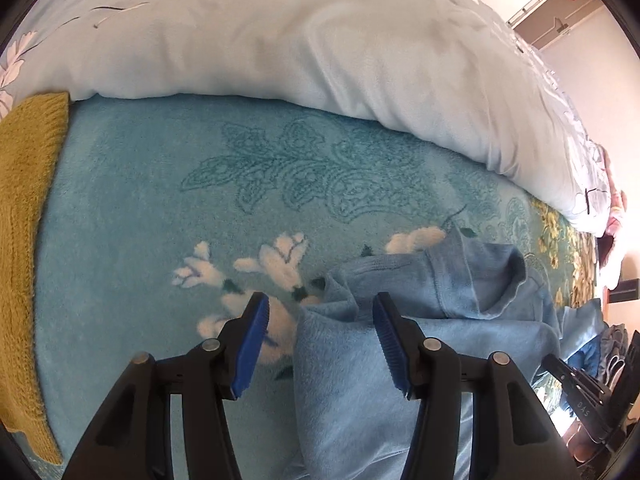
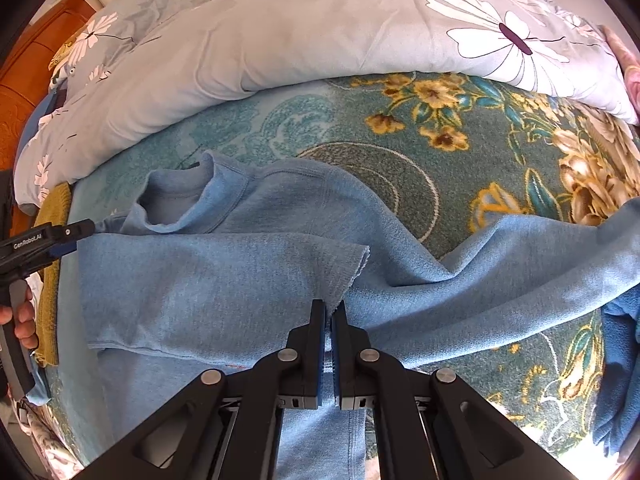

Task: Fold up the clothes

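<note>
A blue sweater lies on a bed, on top of a green flowery blanket. The job looks about half done. One sleeve is already laid flat across the front of the sweater, and its cuff ends near the middle. The other sleeve still stretches far out to the side, so it needs to be folded in. After that, the body likely needs to be folded too.

The right claw is pressed together and pinches the sweater just below the cuff of the folded sleeve. It seems to hold the cloth in place.

The left claw is spread apart and holds nothing. It hangs over the edge of the sweater by the neck hole. One blue pad is over the blanket, and the other is over the blue cloth. A hand holds this claw's handle.

A yellow knitted sweater lies beside the blue one. A big pale quilt is bunched behind them.
</note>
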### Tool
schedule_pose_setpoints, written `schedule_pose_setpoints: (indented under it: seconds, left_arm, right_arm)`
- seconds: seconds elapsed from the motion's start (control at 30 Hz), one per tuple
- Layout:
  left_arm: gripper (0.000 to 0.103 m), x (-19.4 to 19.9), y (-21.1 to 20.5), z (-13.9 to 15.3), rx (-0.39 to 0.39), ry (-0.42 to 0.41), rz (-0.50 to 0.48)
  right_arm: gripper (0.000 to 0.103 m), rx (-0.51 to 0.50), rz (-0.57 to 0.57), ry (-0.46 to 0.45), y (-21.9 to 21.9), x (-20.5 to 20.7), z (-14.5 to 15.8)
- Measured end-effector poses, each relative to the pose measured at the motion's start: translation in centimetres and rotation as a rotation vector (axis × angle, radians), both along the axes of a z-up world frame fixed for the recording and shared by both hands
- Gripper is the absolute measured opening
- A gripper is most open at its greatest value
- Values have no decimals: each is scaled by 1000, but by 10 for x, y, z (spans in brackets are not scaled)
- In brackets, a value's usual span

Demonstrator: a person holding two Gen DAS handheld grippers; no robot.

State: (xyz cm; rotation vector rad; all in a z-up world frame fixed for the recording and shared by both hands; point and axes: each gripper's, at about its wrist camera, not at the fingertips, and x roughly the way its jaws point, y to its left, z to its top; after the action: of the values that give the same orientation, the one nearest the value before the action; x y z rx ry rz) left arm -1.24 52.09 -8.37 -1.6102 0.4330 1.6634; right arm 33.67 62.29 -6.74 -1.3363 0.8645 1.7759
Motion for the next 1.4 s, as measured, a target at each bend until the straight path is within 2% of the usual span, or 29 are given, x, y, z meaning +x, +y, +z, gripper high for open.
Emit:
schedule_pose_setpoints:
  seconds: [0.07,0.17,0.4,0.5,0.6,0.7,0.87,1.03,1.07,1.1,1.17,1.23,1.3,1.4]
  left_arm:
    - [56,-2,2,-6,-55,49,-10]
    - [56,-11,-3,-11,-94,100,15]
    - [56,-28,-17,-17,-109,109,78]
    - [56,-30,-23,-11,-112,149,79]
    - [56,-31,-40,5,-19,71,122]
    - [56,-18,-56,12,59,-42,100]
    - [56,9,-67,-7,68,-158,20]
    - [54,20,-68,-17,116,-221,50]
    - [51,19,-68,-17,129,-228,59]
    - [40,17,-66,-17,145,-242,71]
    - [24,13,-67,-16,173,-266,98]
    - [11,12,-67,-12,189,-244,88]
    - [7,13,-60,-6,178,-186,49]
    - [6,11,-49,-7,160,-110,10]
  right_arm:
    - [3,-5,-4,-1,1,0,-1]
    - [3,-14,-11,-1,1,1,-3]
    - [3,-27,-17,-13,2,1,-11]
    - [3,-34,-22,-21,3,0,-14]
    - [3,-36,-21,-22,3,-1,-15]
    - [3,-37,-17,-20,4,-1,-16]
    - [3,-44,-26,-13,5,-1,-17]
    - [3,-38,-17,-14,1,-5,-17]
    - [3,-38,-18,-15,1,-5,-17]
    - [3,-38,-21,-14,0,-5,-18]
    - [3,-40,-29,-10,0,-5,-18]
    - [4,-40,-32,-7,-1,-4,-16]
    - [4,-39,-30,-6,-3,-5,-15]
    - [4,-38,-28,-3,-4,-6,-15]
